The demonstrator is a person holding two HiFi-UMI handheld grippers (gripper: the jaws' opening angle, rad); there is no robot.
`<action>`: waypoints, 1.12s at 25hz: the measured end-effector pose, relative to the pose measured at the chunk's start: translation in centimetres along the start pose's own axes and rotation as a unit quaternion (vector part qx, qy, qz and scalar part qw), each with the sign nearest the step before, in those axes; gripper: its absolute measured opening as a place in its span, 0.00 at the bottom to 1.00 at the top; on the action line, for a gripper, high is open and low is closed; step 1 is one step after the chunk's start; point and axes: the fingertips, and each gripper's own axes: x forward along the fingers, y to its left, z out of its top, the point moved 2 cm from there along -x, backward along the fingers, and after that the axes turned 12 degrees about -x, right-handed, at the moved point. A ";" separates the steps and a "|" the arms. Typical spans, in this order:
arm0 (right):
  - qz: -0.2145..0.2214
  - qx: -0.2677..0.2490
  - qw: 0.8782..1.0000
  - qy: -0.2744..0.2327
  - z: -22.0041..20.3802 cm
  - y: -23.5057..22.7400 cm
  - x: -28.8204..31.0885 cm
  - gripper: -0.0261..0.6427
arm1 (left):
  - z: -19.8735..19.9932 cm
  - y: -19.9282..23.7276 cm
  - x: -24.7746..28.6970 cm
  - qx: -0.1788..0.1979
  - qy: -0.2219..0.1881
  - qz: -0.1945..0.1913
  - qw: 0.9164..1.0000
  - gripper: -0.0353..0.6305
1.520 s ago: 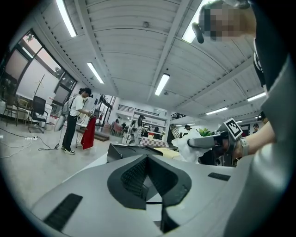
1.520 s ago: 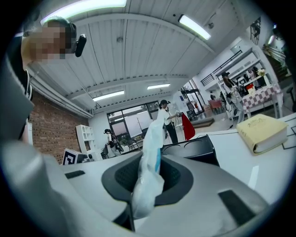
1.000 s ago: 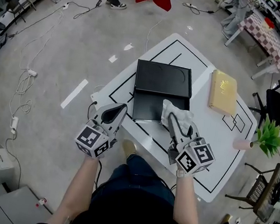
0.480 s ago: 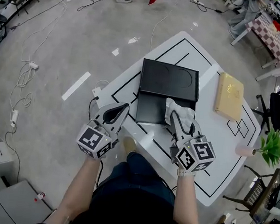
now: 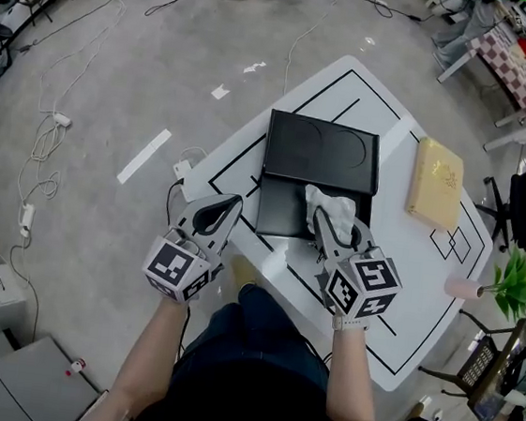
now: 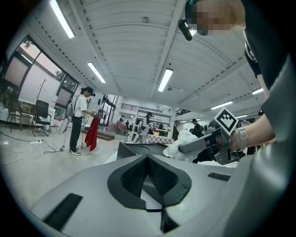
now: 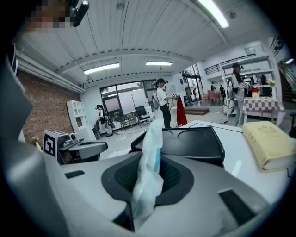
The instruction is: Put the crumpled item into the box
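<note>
A black box [image 5: 282, 209] stands open on the white table [image 5: 423, 299], its lid [image 5: 323, 151] tipped back. My right gripper [image 5: 333, 224] is shut on the crumpled white item [image 5: 329, 209] and holds it over the box's near right corner. In the right gripper view the crumpled item [image 7: 149, 166] stands pinched between the pads, with the box [image 7: 187, 139] just beyond. My left gripper [image 5: 215, 215] hangs shut with nothing in it, off the table's left edge beside the box. The left gripper view shows the box [image 6: 138, 149] and the right gripper [image 6: 203, 141] with the item [image 6: 185, 140].
A yellow book [image 5: 436, 182] lies on the table to the right of the box. A green plant [image 5: 516, 281] in a pink vase stands at the table's right corner. Cables [image 5: 48, 147] trail on the floor at left. People stand far off.
My right gripper has sunk and shifted slightly left with the crumpled item, from the box's right rim to over its near right corner. The left gripper has hardly moved.
</note>
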 end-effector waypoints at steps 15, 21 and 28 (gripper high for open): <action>0.022 -0.068 0.991 0.115 -2.7 0.0 2.4 0.13 | 0.3 0.9 1.9 0.011 -0.008 0.016 1.000 0.07; 0.035 -0.100 0.984 0.146 -3.2 0.3 2.8 0.13 | 0.6 0.7 2.4 0.010 -0.011 0.012 1.000 0.07; 0.073 -0.161 0.968 0.180 -3.7 1.3 3.4 0.14 | -0.1 0.8 3.2 0.005 -0.006 0.008 1.000 0.07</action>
